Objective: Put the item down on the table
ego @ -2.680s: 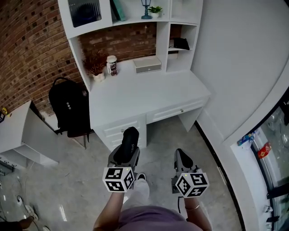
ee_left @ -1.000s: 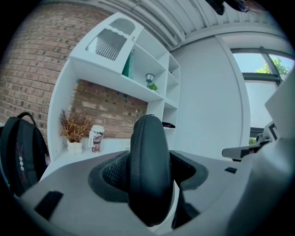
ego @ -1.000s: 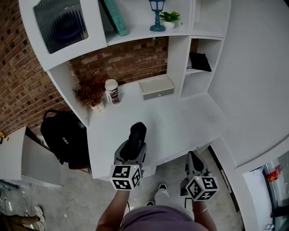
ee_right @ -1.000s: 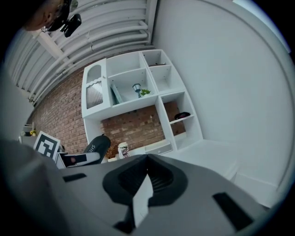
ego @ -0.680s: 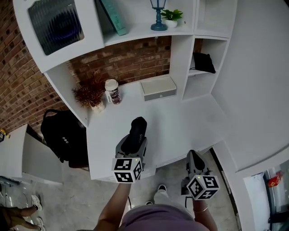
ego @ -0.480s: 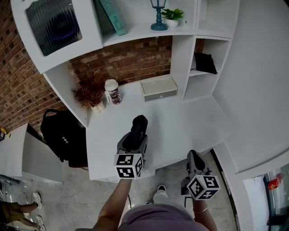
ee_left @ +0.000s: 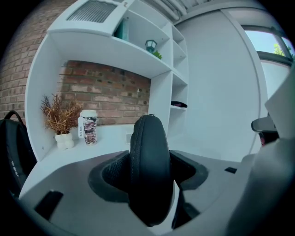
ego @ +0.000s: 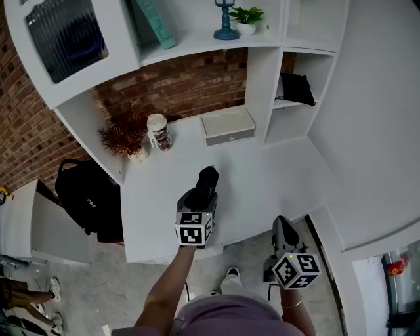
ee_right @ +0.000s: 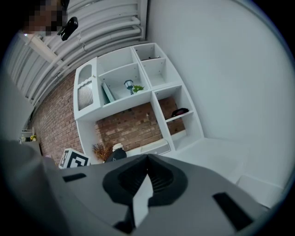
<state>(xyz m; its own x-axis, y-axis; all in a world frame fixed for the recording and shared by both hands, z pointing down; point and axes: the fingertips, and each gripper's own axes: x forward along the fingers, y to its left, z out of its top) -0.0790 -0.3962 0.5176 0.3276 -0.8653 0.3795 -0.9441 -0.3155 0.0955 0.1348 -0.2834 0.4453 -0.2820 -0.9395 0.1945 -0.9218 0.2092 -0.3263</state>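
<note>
- Right gripper [ego: 282, 226]: nearest, low at the counter's front edge, over the floor. Jaws together, nothing between them.
- Left gripper [ego: 202, 194]: reaches over the front half of the counter and tilts slightly down. Jaws clamped on the case.
- Case [ego: 207, 178]: black, oval, with a zip seam. It stands on edge between the left jaws, over the middle of the counter. Cannot tell whether it touches the surface.
- Counter [ego: 275, 174]: white, bare round the case.
- Backpack [ego: 88, 197]: black, on the floor just left of the counter.
- Cup [ego: 157, 131]: patterned, with a white lid, upright at the back left.
- Dried plant [ego: 123, 138]: in a white pot, just left of the cup.
- Box [ego: 227, 126]: white, flat, at the back against the brick wall.
- Pouch [ego: 295, 88]: dark, in the right cubby.
- Upper shelf: teal book [ego: 156, 23], lantern [ego: 226, 16] and green plant [ego: 246, 13].
</note>
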